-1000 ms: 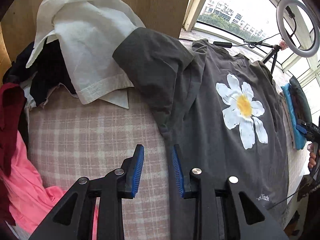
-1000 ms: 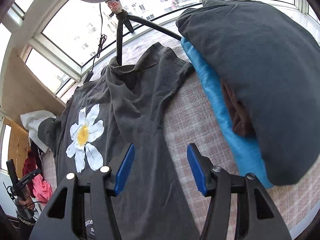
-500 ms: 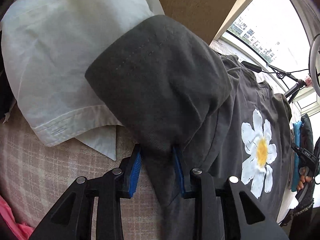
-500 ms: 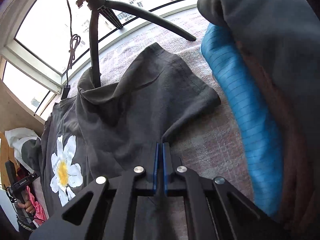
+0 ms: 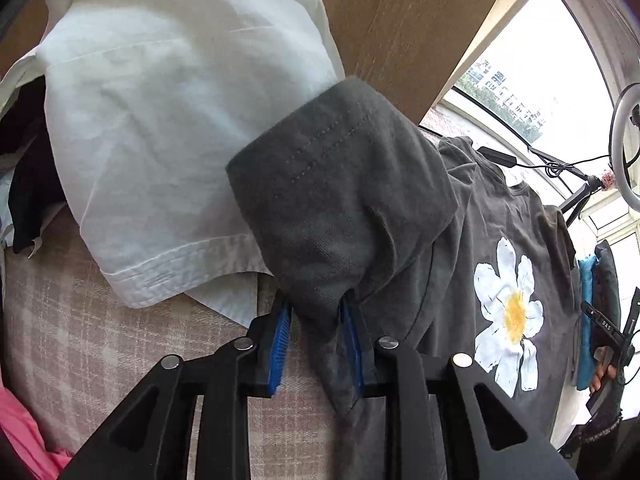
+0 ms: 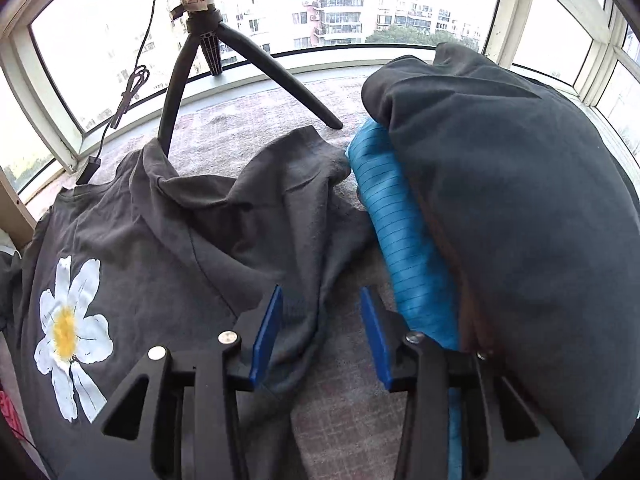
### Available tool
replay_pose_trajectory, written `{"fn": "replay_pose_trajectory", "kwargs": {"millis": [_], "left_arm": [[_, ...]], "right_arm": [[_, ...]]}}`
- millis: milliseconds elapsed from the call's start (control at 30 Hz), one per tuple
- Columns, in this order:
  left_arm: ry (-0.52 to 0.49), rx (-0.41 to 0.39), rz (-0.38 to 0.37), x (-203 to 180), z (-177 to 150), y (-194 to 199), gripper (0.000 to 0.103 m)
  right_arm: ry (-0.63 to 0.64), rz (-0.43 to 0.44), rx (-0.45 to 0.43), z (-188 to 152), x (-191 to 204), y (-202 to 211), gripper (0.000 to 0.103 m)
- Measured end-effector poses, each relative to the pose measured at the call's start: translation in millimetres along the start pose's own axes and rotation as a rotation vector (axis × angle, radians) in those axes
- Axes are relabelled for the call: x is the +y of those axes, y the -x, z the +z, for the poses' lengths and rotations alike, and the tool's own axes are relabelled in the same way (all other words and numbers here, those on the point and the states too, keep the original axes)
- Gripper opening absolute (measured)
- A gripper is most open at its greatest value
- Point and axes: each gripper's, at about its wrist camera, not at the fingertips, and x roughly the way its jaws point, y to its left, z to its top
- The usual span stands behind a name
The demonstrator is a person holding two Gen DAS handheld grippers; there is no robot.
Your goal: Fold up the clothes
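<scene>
1 grey T-shirt point(image 5: 460, 280) | left claw point(image 5: 316, 344) clamps sleeve | right claw point(image 6: 320, 336) apart, just opened

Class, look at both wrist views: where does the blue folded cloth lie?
In the right wrist view the blue folded cloth lies right of the grey T-shirt, under a dark garment; the left view shows it far right.

T-shirt point(image 6: 168, 240) lies between shirt point(image 5: 160, 120) and folded stack point(image 6: 500, 220).

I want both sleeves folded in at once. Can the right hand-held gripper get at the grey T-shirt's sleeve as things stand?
Probably yes. The right hand-held gripper has just been opening, and the grey T-shirt sleeve's edge lies between its jaws, unpressed. The folded blue cloth sits beside it, not across the way.
</scene>
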Motion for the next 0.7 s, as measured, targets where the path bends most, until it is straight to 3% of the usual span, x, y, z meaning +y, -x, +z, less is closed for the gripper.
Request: {"fn": "replay_pose_trajectory", "kwargs": {"millis": [100, 133, 167, 267, 300, 333, 367, 467, 567, 633, 700], "left_arm": [[0.043, -0.016, -0.038, 6, 4, -1, 0.028], [0.053, -0.017, -0.047, 6, 4, -3, 0.011], [0.056, -0.023, -0.031, 4, 3, -2, 0.005], [0.090, -0.176, 0.059, 8, -5, 29, 0.005], [0.138, -0.213, 0.086, 17, -10, 38, 0.005], [0.178, -0.209, 0.059, 26, -15, 40, 0.009], [0.175, -0.170, 0.056, 31, -16, 35, 0.017], [0.146, -0.083, 0.079, 38, -14, 25, 0.023], [0.118, -0.148, 0.099, 33, -12, 46, 0.025], [0.045, -0.202, 0.133, 14, -8, 63, 0.026], [-0.063, -0.227, 0.151, -14, 0, 71, 0.038]], "right_arm": [[0.042, -0.021, 0.002, -1, 8, 1, 0.040], [0.046, -0.017, 0.010, -2, 9, 0, 0.040], [0.047, -0.012, 0.022, -2, 8, -4, 0.040], [0.055, -0.021, 0.054, -7, 9, -12, 0.040], [0.058, -0.026, 0.064, -8, 10, -15, 0.040], [0.061, -0.031, 0.074, -10, 11, -17, 0.040], [0.060, -0.027, 0.083, -12, 10, -18, 0.040], [0.052, -0.020, 0.092, -16, 8, -17, 0.040], [0.031, -0.006, 0.085, -19, 7, -7, 0.040], [0.028, 0.004, 0.081, -22, 8, 1, 0.040], [0.034, 0.018, 0.075, -25, 11, 10, 0.040]]}}
